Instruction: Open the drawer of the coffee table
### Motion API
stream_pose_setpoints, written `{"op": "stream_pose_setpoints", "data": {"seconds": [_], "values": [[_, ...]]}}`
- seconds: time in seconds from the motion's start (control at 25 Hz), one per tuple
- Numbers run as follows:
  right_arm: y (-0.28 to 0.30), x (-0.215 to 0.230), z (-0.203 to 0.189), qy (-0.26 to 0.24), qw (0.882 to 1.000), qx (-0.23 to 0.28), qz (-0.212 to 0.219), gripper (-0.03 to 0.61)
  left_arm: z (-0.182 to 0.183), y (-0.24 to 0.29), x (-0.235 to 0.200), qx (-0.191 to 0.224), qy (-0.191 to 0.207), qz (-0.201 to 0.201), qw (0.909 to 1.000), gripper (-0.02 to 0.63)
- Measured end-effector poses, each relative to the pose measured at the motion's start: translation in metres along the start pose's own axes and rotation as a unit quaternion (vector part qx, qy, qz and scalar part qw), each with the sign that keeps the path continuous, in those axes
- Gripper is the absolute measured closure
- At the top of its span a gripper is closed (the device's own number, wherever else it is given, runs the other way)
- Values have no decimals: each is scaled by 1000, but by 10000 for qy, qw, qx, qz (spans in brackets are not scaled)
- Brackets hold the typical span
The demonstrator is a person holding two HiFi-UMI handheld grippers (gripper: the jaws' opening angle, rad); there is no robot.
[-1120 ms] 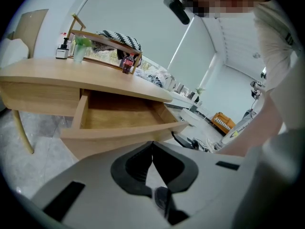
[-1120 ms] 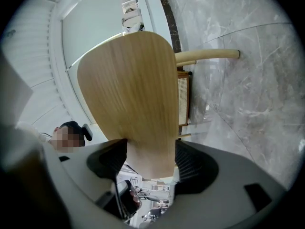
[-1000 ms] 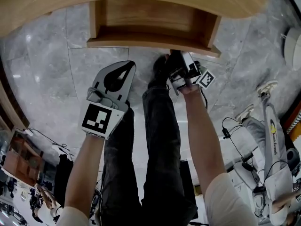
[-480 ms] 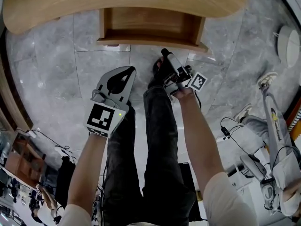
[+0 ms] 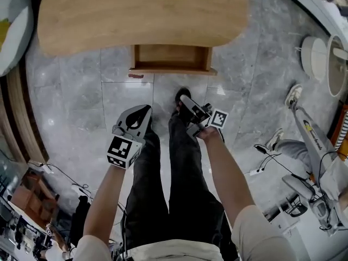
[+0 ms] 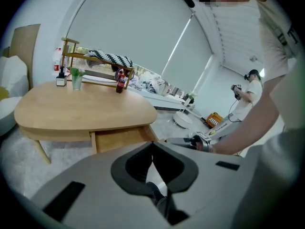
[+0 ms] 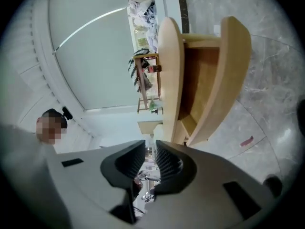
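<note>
Head view: red scrap [image 5: 136,75] near drawer [image 5: 171,57].

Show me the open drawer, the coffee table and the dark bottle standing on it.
drawer [image 5: 171,57]: head view, on its bare inside floor.
coffee table [image 5: 141,12]: head view, on the middle of its wooden top.
dark bottle [image 6: 121,82]: left gripper view, on its body.

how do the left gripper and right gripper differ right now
Jaws: the left gripper has its tips together; the right gripper shows a narrow gap, its jaws having just been closing with nothing between them.
Pose: the left gripper sits upright, the table level in its view; the right gripper is rolled on its side, the table standing on end in its view.
Shared: both hold nothing, clear of the open drawer.
</note>
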State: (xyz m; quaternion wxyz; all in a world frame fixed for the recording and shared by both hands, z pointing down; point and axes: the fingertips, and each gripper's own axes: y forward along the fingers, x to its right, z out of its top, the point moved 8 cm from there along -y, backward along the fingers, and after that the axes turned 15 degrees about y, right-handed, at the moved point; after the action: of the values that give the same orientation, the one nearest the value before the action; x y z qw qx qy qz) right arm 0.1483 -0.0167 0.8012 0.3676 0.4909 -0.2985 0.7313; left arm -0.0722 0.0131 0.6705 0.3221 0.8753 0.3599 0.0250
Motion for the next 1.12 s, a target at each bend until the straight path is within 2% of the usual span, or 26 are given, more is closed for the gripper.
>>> {"op": "stream_pose_setpoints", "data": {"seconds": [0.12,0.24,0.52,0.72,0.88,1.0,1.12], "values": [[6,-46,-16,-112,9997,-231,-14,534,25,-30,6,-55,232,-154,9996,594],[13,-100,-20,-312,9993,-201,76,554,60,-54,11,-94,491,-221,9985,594],[26,-194,-63,-790,9967,187,62,560,121,-118,24,37,685,-201,9974,594],[38,-260,-94,-1399,9900,13,-189,560,169,-155,31,187,700,-296,9969,594],[34,-302,-132,-1919,9794,-242,-582,560,201,-191,38,445,703,-320,9960,594],[32,-333,-154,-2564,9622,-324,-856,560,220,-218,41,650,783,-291,9944,594],[26,-362,-170,-3075,9465,-209,-954,560,234,-244,47,760,847,-282,9931,594]]}}
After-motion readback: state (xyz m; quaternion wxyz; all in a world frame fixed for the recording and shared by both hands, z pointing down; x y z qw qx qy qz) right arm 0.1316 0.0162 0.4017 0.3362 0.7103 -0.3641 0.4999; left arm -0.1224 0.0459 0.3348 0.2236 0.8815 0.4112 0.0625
